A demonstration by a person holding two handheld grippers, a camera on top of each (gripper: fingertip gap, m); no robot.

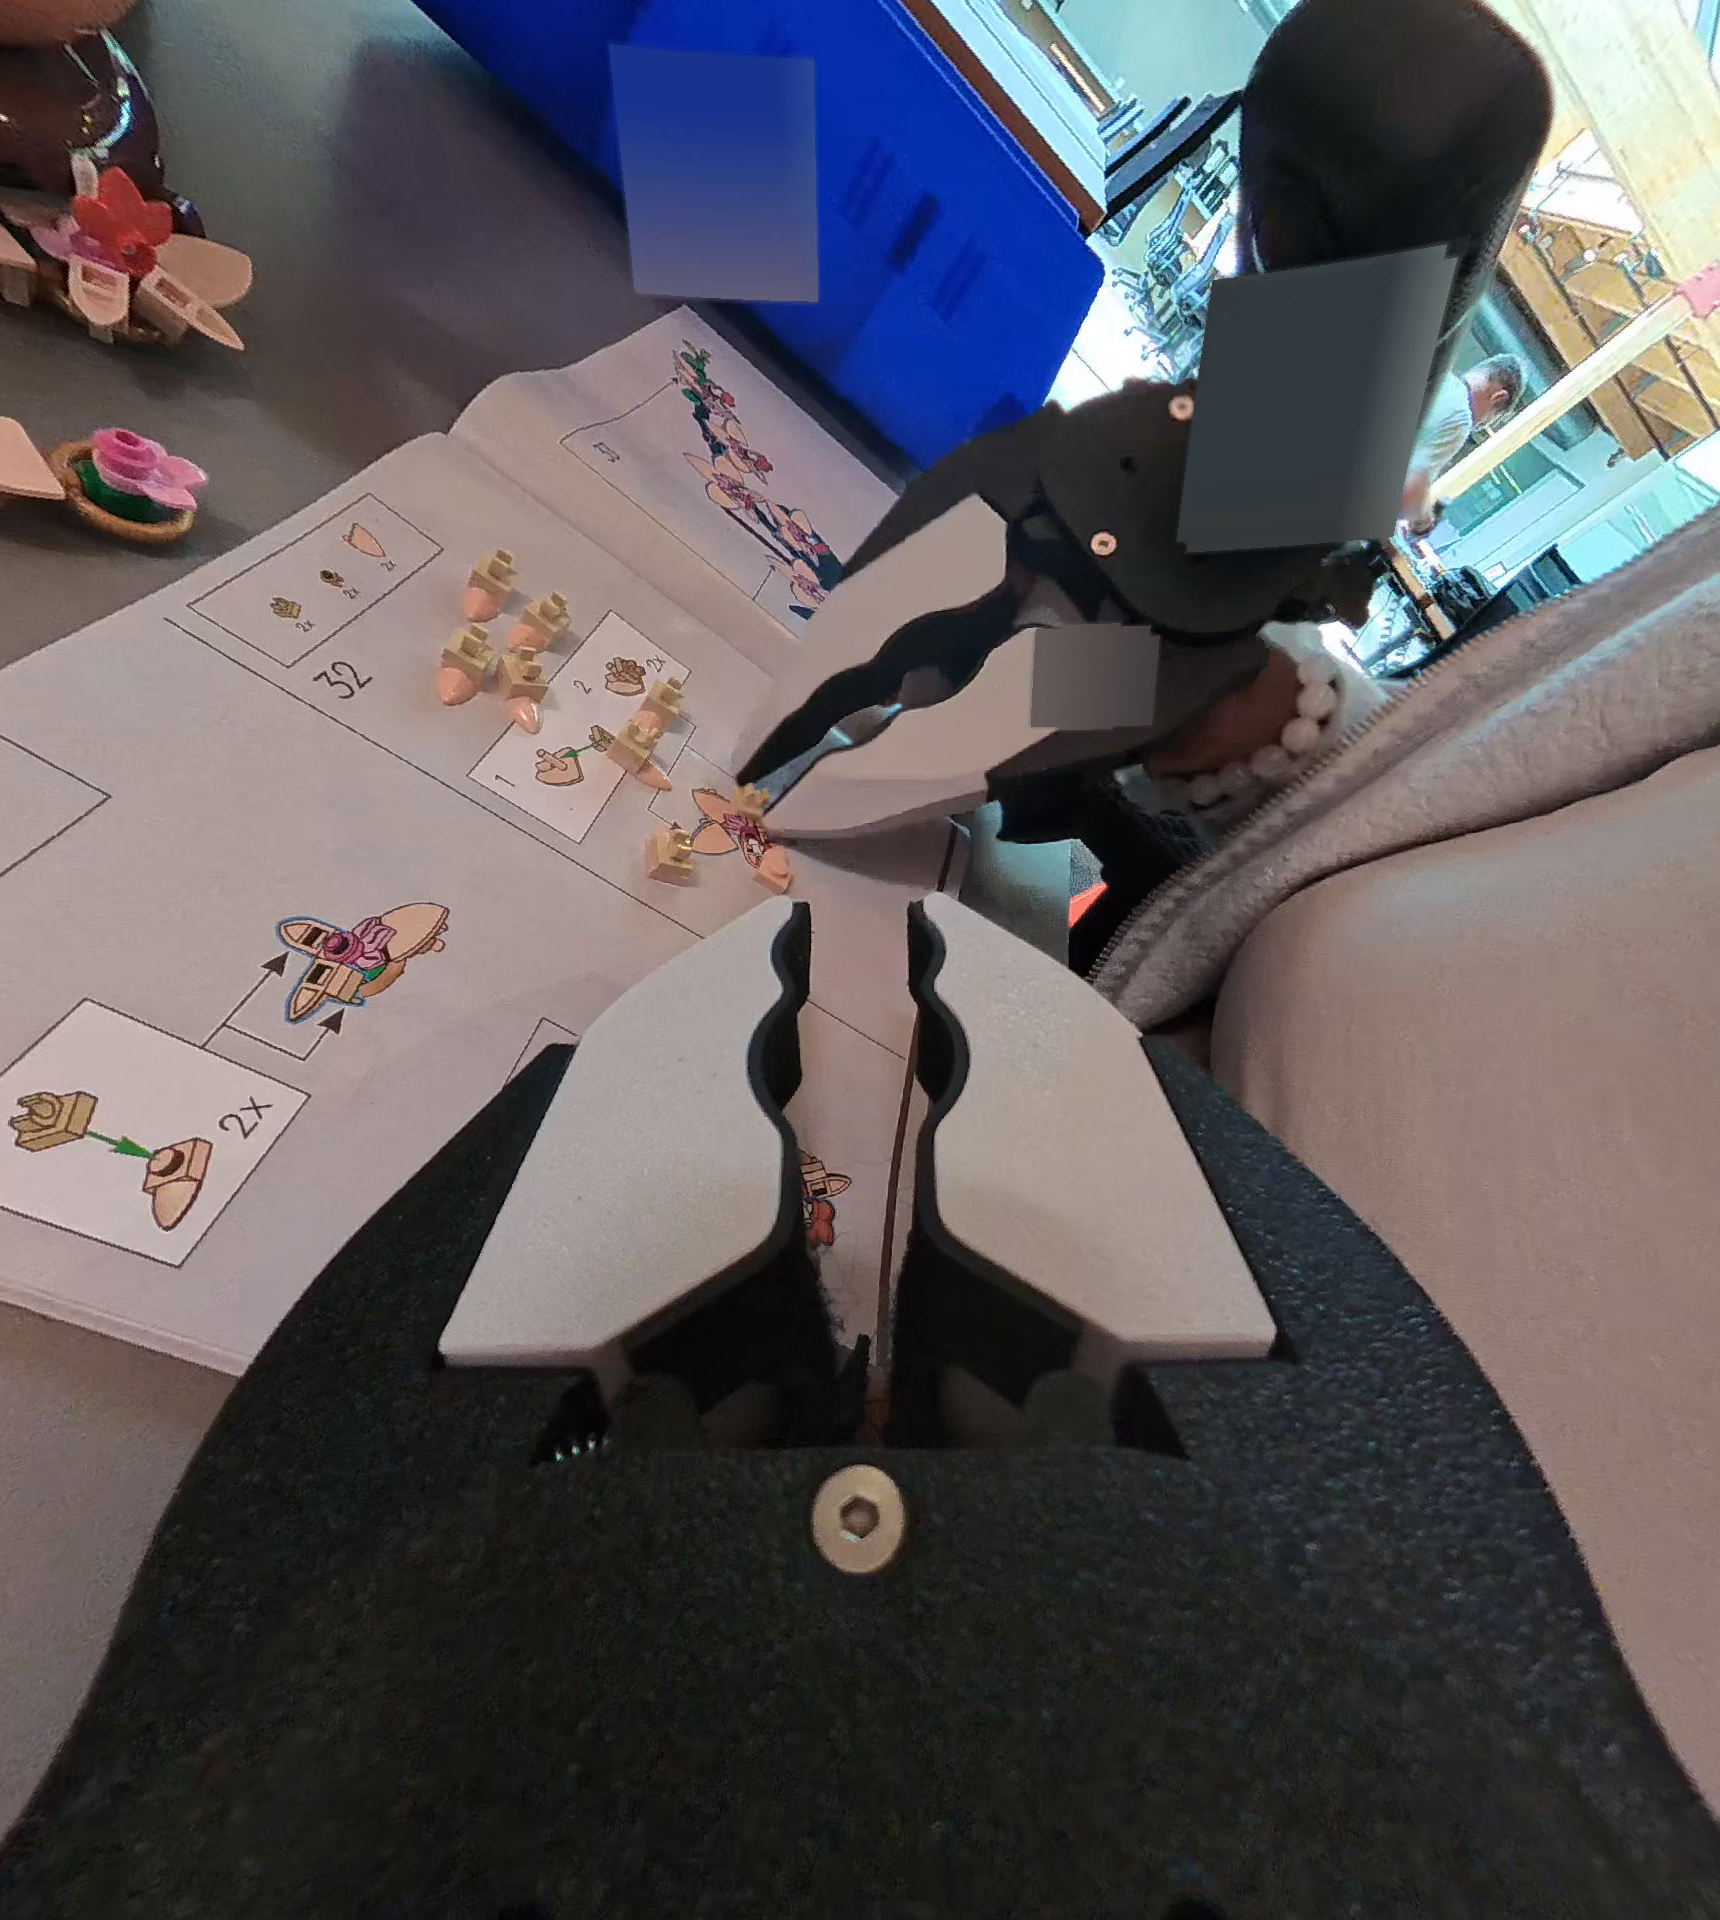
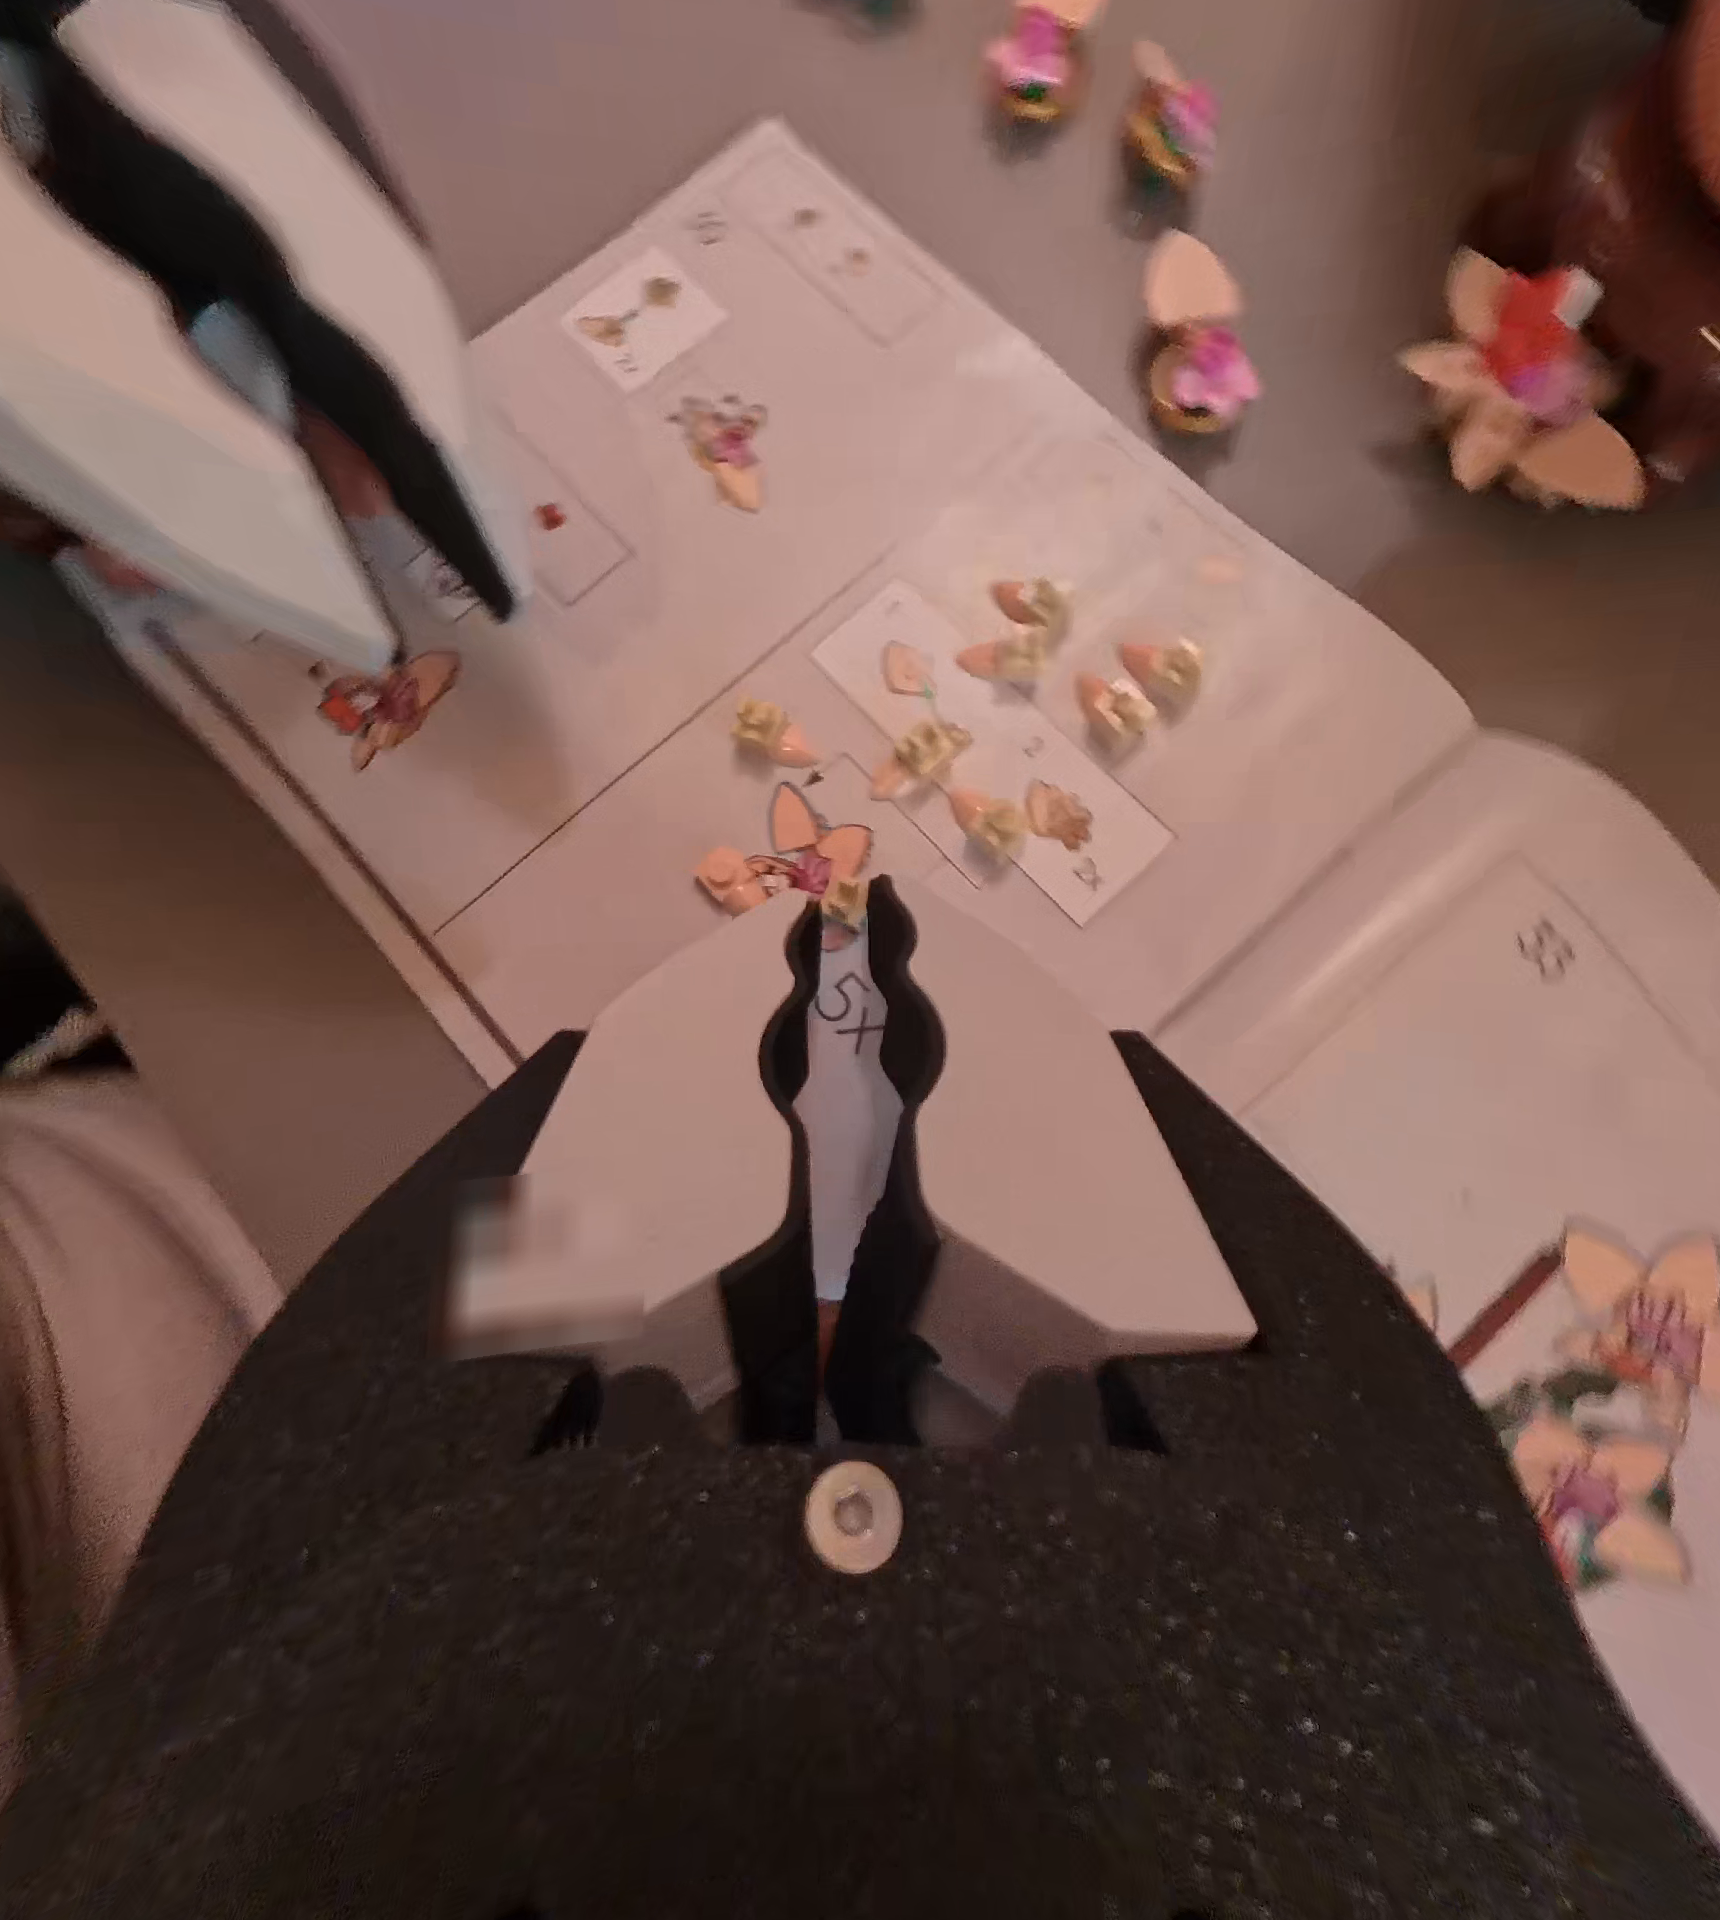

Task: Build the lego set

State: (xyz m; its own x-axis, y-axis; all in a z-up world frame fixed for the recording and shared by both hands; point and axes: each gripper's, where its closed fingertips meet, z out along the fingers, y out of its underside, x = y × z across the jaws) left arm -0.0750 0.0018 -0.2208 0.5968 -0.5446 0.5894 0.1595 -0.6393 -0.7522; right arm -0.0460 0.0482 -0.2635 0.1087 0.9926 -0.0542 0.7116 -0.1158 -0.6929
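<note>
Over the open booklet (image 1: 212, 831): both my grippers work above its printed pages, which lie on a grey table (image 1: 336, 312).
Left gripper (image 1: 858, 920): low centre of the left wrist view, jaws parted with only paper between them; it grasps nothing.
Right gripper (image 2: 848, 891): its tips pinch a small tan clip piece (image 2: 845, 899), seen right of centre in the left wrist view at (image 1: 752, 800).
Doing it well: I judge a steady, gentle squeeze best, as the piece sits at the very tips and could flick out.
Just beside the tips: a loose peach petal piece (image 1: 776, 868) and a tan clip block (image 1: 671, 857).
Farther up the page: a scatter of petal-and-clip pairs (image 1: 508, 644), easily knocked.
Upper left of the left wrist view: finished flowers (image 1: 134, 483) and a red-centred bloom (image 1: 113, 244).
Right edge: a person's grey zipped sleeve (image 1: 1458, 831), crowding that side.
</note>
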